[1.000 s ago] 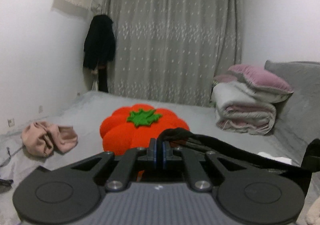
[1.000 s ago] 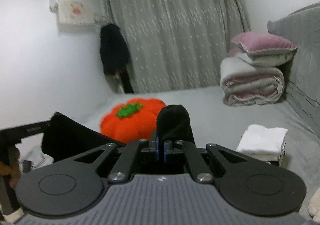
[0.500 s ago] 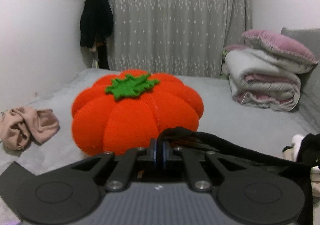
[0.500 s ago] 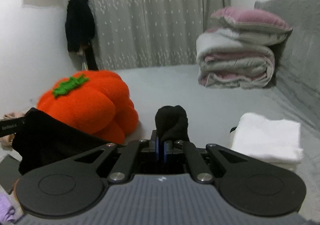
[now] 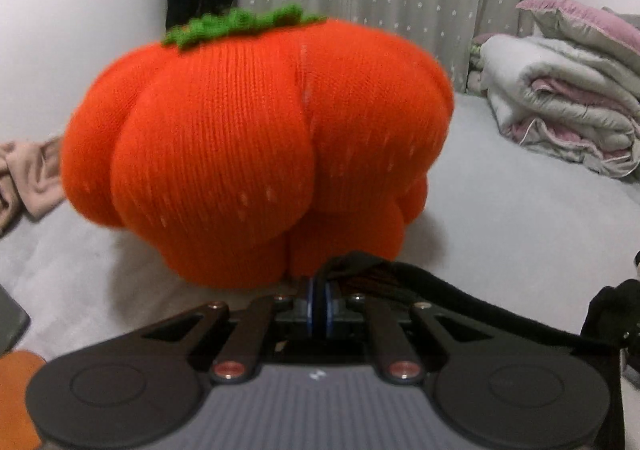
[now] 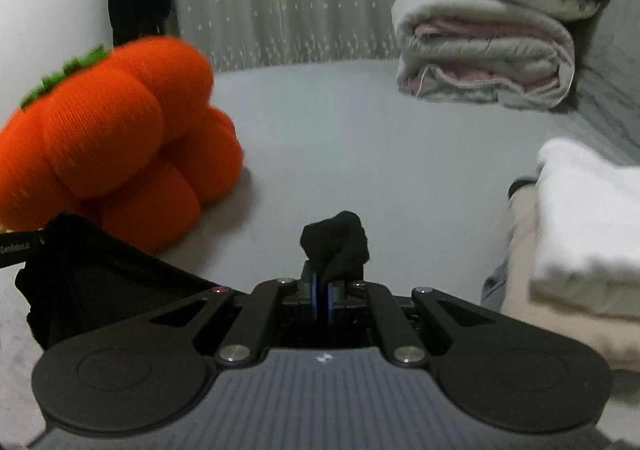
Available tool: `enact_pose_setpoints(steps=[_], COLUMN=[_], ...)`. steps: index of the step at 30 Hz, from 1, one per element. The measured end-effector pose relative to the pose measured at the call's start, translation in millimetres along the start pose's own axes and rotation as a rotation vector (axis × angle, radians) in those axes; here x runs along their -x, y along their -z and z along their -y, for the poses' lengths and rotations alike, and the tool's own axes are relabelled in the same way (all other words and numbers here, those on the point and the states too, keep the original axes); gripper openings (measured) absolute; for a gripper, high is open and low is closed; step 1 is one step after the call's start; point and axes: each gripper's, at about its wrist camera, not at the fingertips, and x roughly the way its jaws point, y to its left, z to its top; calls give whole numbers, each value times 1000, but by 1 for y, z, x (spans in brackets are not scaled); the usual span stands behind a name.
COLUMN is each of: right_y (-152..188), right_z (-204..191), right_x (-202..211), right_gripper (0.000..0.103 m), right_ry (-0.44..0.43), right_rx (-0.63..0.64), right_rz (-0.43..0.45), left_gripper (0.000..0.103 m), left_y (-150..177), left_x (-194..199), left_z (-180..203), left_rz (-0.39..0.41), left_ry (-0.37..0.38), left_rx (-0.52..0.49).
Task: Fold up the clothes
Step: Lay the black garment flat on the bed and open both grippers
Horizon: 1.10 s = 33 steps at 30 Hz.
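Observation:
A black garment (image 5: 460, 298) is stretched between my two grippers, low over the grey bed (image 6: 360, 138). My left gripper (image 5: 319, 292) is shut on one end of it, right in front of the orange pumpkin cushion (image 5: 256, 146). My right gripper (image 6: 322, 296) is shut on the other end, a black bunch (image 6: 336, 246) sticking up past the fingers. The garment hangs as a dark sheet at the lower left of the right wrist view (image 6: 92, 270). Its lower part is hidden behind the gripper bodies.
A white folded garment (image 6: 588, 226) on a beige stack lies at the right. A rolled duvet with a pink pillow (image 6: 488, 58) sits at the back right. A crumpled pink garment (image 5: 32, 178) lies at the left. The pumpkin cushion (image 6: 108, 138) also shows in the right wrist view.
Both grippers have moved down and forward toward the bed with the black garment held. The pumpkin cushion now fills the left wrist view; the white stack is closer on the right.

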Motion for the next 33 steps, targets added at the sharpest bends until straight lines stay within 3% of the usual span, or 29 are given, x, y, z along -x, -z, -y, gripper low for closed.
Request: enact_pose_setpoints(steps=[4,6,7,9,11,19,23,25,33], right_y=[9,11,11,10,9,19,32,39,79], right_z=[-1,-1,0,2,6,21,25,29,38], right_x=[-3,-2,-1,6,16,74,107,121,183], right_gripper=[12,20,22,46,51,51,51,51,51], right_ry=[-3,-10,-16,-24,-27,-16,-4,-4,-31], right_rx=[-5,2,4,-6,-17,-54,-36,-29,-15], right_rz=[-25,-51,-65,-85,-76,-99,-119,-127,-155], left_gripper=[14,42,47,49,55,63,74,75,75], left_y=[13,16,17,19,20,34,51,58,114], left_x=[-7,-4,-1,7,15,65,101,116,179], left_z=[-1,-1,0,1,1,-13,-22,-28,-65], left_rz=[-27,-21,-12,16,14,-28,-28,-50,-143], left_ry=[36,44,41,28,19,21,0,1,101], left_rx=[-6,-22,-35,-71,-93,-79,-103,-96,18])
